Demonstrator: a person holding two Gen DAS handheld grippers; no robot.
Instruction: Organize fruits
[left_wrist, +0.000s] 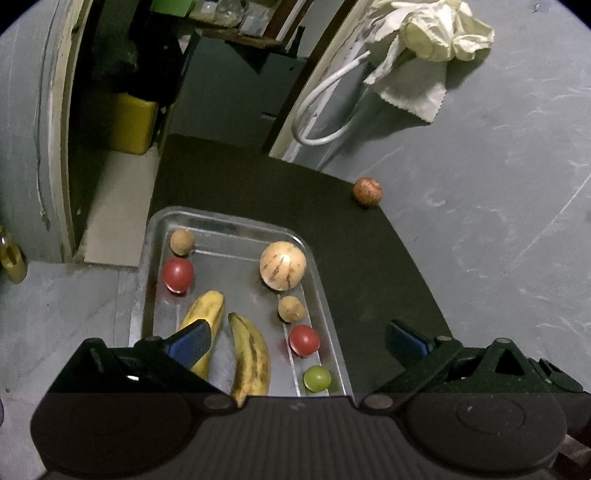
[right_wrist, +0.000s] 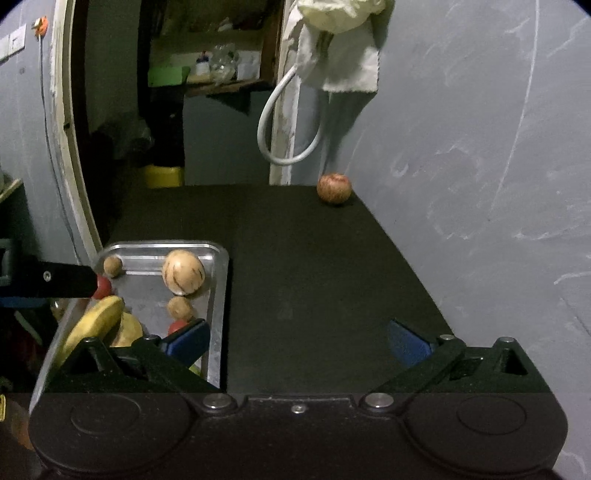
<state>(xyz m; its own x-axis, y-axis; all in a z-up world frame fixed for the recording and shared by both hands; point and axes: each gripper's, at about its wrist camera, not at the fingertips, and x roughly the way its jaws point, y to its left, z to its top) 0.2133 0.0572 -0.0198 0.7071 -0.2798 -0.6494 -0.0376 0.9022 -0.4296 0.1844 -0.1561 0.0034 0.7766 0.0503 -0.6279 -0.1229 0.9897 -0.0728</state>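
Note:
A metal tray (left_wrist: 221, 220) on the black table (left_wrist: 369, 277) holds two bananas (left_wrist: 251, 354), two red fruits (left_wrist: 178, 274), two small brown fruits (left_wrist: 182, 241), a pale striped melon (left_wrist: 282, 264) and a green fruit (left_wrist: 317, 378). A reddish apple (left_wrist: 367, 191) sits alone at the table's far right corner by the wall. My left gripper (left_wrist: 299, 341) hovers open over the tray's near end, holding nothing. My right gripper (right_wrist: 297, 341) is open and empty over bare table right of the tray (right_wrist: 218, 295), with the apple (right_wrist: 334, 188) far ahead.
A grey wall borders the table on the right. A white cable loop (right_wrist: 284, 122) and a pale cloth (right_wrist: 340, 55) hang at the far corner beside a doorway. The left gripper's black finger (right_wrist: 55, 284) shows over the tray's left side in the right wrist view.

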